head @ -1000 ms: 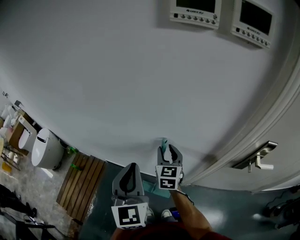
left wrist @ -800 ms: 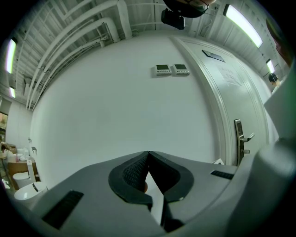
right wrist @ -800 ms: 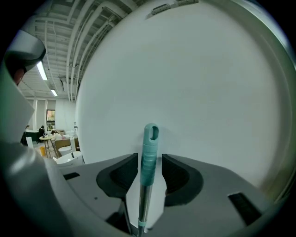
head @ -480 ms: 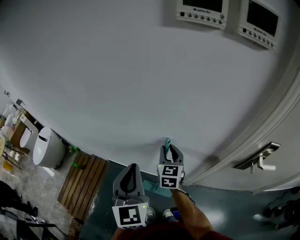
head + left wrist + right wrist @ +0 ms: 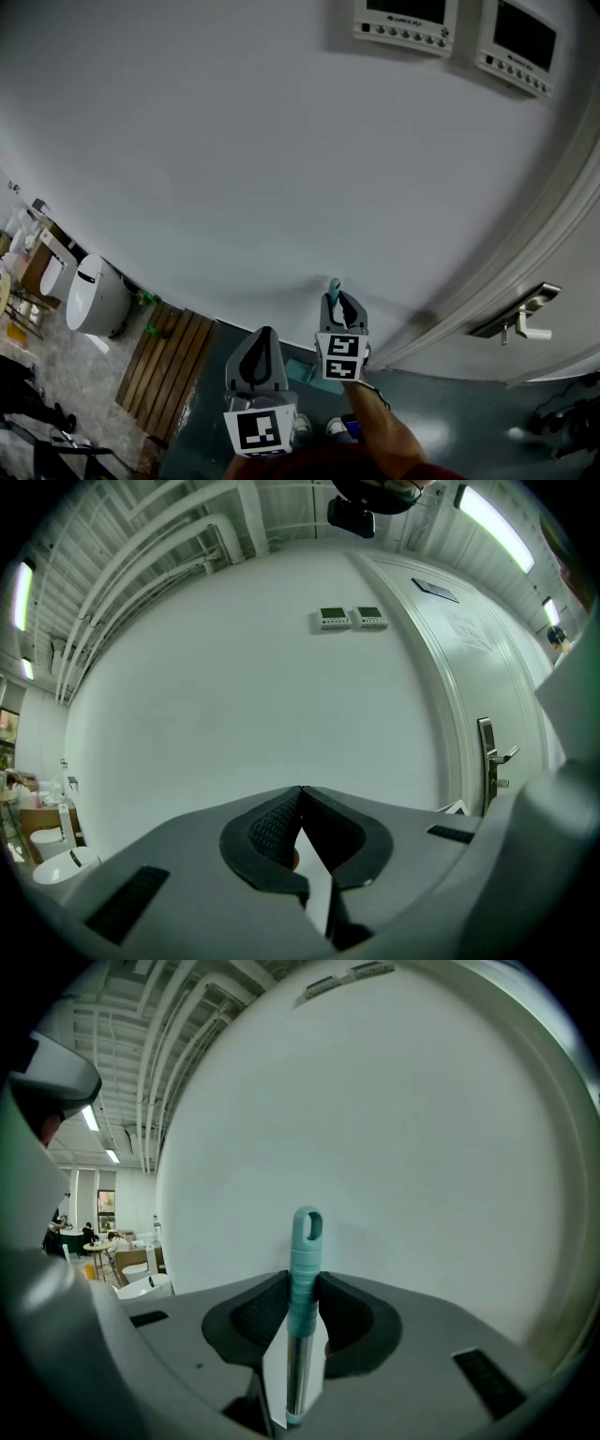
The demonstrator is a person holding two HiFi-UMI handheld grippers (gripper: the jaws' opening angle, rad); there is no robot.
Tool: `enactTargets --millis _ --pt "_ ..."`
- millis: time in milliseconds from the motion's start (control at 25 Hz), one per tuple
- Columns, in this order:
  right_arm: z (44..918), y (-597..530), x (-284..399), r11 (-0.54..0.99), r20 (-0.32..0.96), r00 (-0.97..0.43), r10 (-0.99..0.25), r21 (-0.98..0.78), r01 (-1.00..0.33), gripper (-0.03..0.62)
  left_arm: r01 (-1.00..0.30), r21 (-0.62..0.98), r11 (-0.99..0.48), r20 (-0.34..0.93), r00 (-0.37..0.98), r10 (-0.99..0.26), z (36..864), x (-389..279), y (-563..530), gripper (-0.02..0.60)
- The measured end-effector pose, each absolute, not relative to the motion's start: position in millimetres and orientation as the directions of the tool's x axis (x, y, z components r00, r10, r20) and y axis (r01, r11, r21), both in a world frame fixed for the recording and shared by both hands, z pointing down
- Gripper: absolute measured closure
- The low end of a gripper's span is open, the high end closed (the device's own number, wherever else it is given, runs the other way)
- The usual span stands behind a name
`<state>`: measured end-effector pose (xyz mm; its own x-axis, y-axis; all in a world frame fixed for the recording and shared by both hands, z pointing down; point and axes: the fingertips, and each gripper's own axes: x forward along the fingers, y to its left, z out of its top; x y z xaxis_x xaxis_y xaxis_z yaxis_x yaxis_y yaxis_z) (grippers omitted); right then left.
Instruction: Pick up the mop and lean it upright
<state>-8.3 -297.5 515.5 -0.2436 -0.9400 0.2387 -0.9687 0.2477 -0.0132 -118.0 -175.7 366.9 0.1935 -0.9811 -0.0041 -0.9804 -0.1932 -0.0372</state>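
Teal mop handle [image 5: 306, 1241] held upright near white wall [image 5: 234, 141], squeezed by right gripper [image 5: 302, 1283], jaws just closed onto it. Left gripper [image 5: 300, 794] pressed shut, nothing held.

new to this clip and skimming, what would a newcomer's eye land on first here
First, the teal-capped metal mop handle standing upright between the jaws of the right tool, which have just been closing onto it, low centre in the head view. Behind it a bare white wall fills the view, broken by two white wall control panels at top right and a silver door handle at lower right.
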Motion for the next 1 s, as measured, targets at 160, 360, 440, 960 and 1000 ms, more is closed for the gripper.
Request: enactTargets --millis 160,360,440,960,1000 --pt "514.6 -290.8 -9.7 0.268 0.236 -0.264 -0.935 -0.016 -0.963 0.484 -0.982 -0.035 -0.187 -0.003 0.188 -0.982 366.9 -119.9 -174.0 0.568" --pt "511.4 -277.0 -12.3 0.295 0.223 -0.291 -0.930 -0.019 -0.955 0.484 -0.982 -0.041 -0.186 -0.005 0.186 -0.983 367.6 -120.4 -174.2 0.566" --pt "510.9 -270.9 -12.2 0.300 0.218 -0.296 -0.930 -0.017 -0.954 0.484 -0.981 -0.041 -0.187 -0.004 0.187 -0.982 368.4 -119.9 -174.3 0.568" --pt "504.7 -209.8 -19.5 0.377 0.189 -0.368 -0.911 0.013 -0.926 0.484 -0.982 -0.036 -0.185 -0.008 0.186 -0.983 370.7 -118.1 -176.7 0.566" --pt "504.5 -207.0 -19.5 0.378 0.187 -0.370 -0.910 0.013 -0.926 0.484 -0.982 -0.038 -0.183 -0.008 0.184 -0.983 371.6 -118.8 -177.2 0.568"
